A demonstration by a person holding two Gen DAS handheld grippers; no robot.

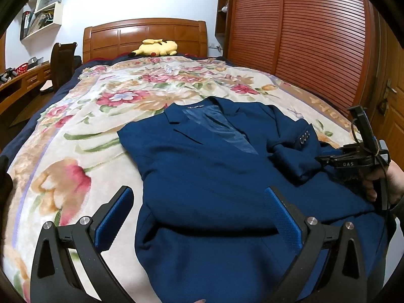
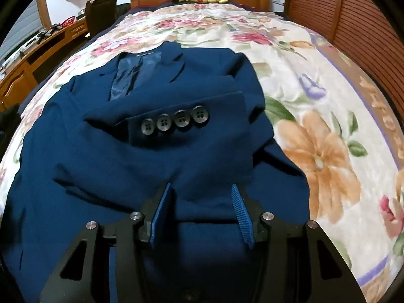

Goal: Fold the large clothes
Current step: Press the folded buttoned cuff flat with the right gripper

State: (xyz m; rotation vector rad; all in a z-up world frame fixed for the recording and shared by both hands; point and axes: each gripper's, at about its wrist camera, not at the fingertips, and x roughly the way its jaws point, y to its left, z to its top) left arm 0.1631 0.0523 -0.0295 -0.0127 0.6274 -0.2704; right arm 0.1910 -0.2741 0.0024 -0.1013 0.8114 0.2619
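A dark blue suit jacket lies front up on the floral bedspread, collar toward the headboard. One sleeve is folded across the chest, its cuff with several grey buttons on top. My left gripper is open just above the jacket's lower left part, holding nothing. My right gripper is open and empty over the jacket below the folded sleeve; it also shows at the right edge of the left wrist view, held by a hand.
A yellow plush toy lies by the wooden headboard. A slatted wooden wardrobe stands along the bed's right side. A desk and dark chair stand to the left.
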